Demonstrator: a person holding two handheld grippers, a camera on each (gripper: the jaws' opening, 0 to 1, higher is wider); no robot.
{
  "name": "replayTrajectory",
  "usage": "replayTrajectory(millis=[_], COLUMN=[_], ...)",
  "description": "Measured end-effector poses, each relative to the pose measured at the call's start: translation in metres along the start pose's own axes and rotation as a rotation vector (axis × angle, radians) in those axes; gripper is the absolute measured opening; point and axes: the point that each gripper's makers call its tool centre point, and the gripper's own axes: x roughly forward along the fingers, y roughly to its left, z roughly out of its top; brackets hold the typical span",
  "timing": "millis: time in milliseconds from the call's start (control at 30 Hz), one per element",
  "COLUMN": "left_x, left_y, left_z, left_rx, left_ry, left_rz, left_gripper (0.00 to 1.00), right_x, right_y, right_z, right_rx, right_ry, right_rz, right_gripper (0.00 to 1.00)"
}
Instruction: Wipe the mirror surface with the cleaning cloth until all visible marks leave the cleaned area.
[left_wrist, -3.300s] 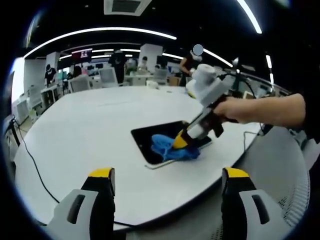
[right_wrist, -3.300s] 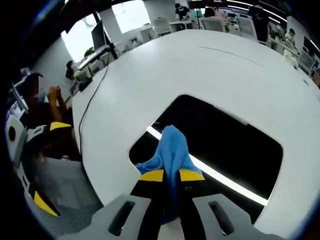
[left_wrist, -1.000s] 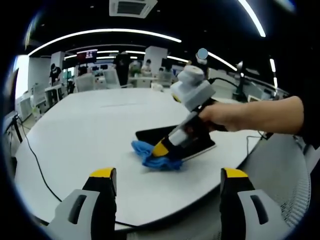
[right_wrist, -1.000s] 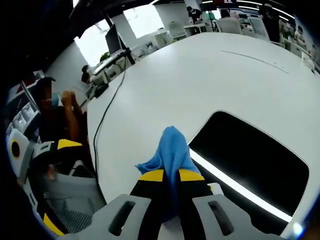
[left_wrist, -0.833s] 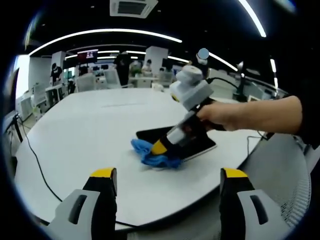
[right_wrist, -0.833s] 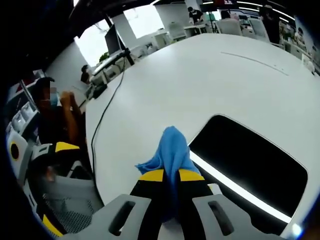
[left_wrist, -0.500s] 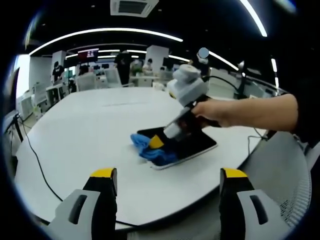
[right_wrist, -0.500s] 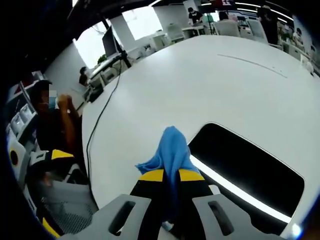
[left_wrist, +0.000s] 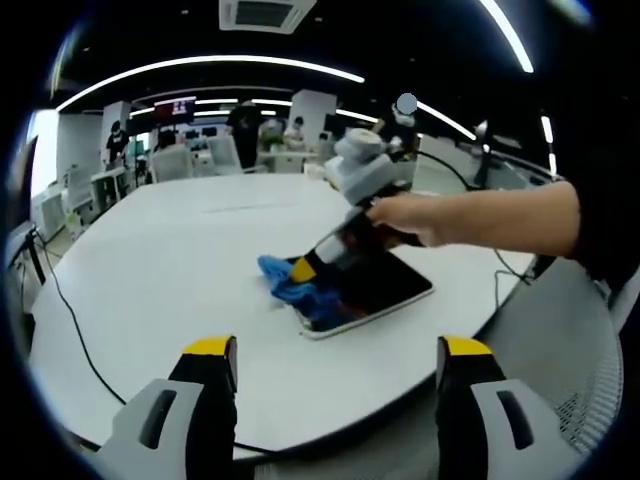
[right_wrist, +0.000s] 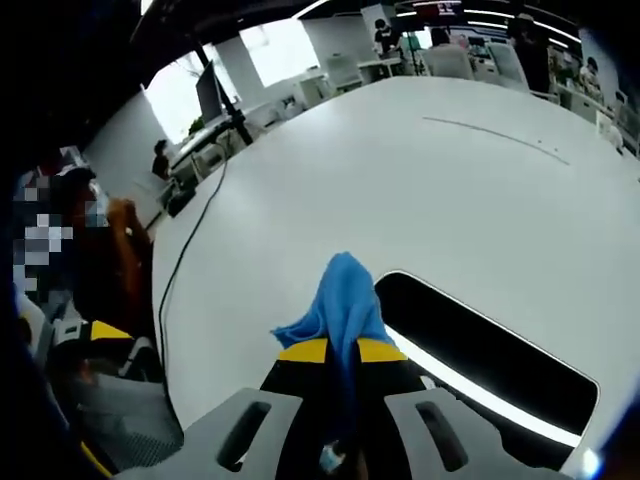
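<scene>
A dark rectangular mirror (left_wrist: 378, 290) lies flat on the white round table (left_wrist: 180, 260). A bright blue cleaning cloth (left_wrist: 282, 281) sits at the mirror's far-left edge, partly on the table. My right gripper (left_wrist: 305, 268), held by a hand (left_wrist: 405, 217), is shut on the cloth and presses it down. In the right gripper view the cloth (right_wrist: 345, 295) sticks out past my right gripper (right_wrist: 343, 352), with the mirror (right_wrist: 480, 350) to the right showing a bright reflected strip. My left gripper (left_wrist: 335, 365) hangs open near the table's front edge, holding nothing.
A black cable (left_wrist: 68, 325) runs over the table's left side, also seen as the cable (right_wrist: 185, 265) in the right gripper view. A mesh chair (left_wrist: 590, 380) stands at the right. Desks, chairs and people fill the room behind the table. A person (right_wrist: 80, 250) sits at the left.
My right gripper has dragged the cloth across the mirror toward its far-left edge, so more of the mirror lies bare. The left gripper has stayed put and open.
</scene>
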Motion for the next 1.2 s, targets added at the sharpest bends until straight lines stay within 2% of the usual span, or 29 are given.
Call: replayTrajectory(millis=[667,833,1200], left_x=[0.001,0.001,0.001], left_y=[0.001,0.001,0.002], left_z=[-0.001,-0.001,-0.002], left_rx=[0.001,0.000,0.000], left_ry=[0.007,0.008,0.011], left_rz=[0.003,0.001,0.005], left_gripper=[0.80,0.80,0.78], right_x=[0.007,0.009,0.010], right_y=[-0.021,-0.026,-0.027], right_z=[0.017,0.021,0.025], right_rx=[-0.050,-0.035,-0.046], right_ry=[-0.003,-0.011,-0.020], right_rz=[-0.044,-0.045,-0.063], right_gripper=[0.04,0.04,0.04])
